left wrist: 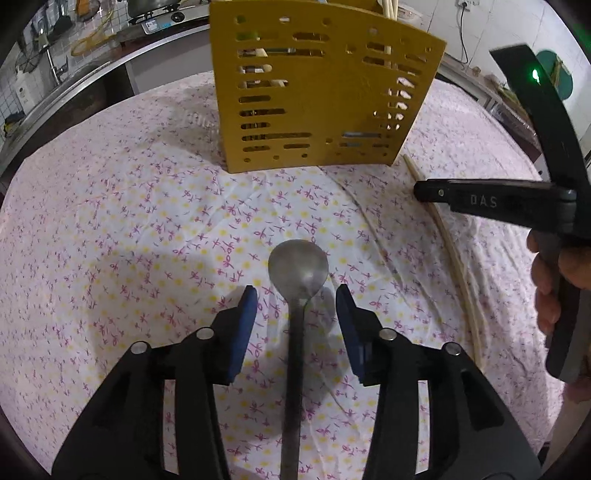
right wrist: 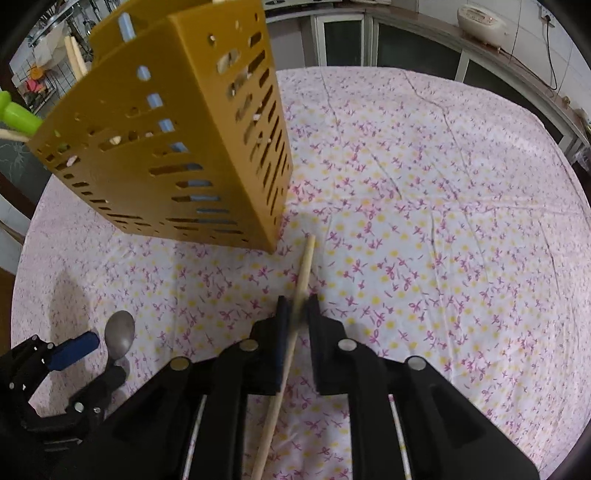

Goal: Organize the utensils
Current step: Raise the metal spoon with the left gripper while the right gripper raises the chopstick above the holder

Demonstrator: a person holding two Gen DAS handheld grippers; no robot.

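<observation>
A metal spoon (left wrist: 297, 266) lies on the flowered tablecloth with its handle running between the fingers of my open left gripper (left wrist: 295, 299); the fingers do not touch it. The spoon also shows in the right wrist view (right wrist: 119, 333). My right gripper (right wrist: 298, 308) is shut on a wooden chopstick (right wrist: 305, 262), whose tip points toward the yellow perforated utensil holder (right wrist: 173, 140). The holder (left wrist: 321, 92) stands at the far middle of the table and holds several utensils. In the left wrist view the right gripper (left wrist: 424, 190) is over a chopstick pair (left wrist: 458, 266).
The flowered tablecloth (right wrist: 443, 203) covers the whole table. A kitchen counter with a sink (left wrist: 55, 85) runs along the far left. A rice cooker (right wrist: 484, 20) sits on a counter at the far right.
</observation>
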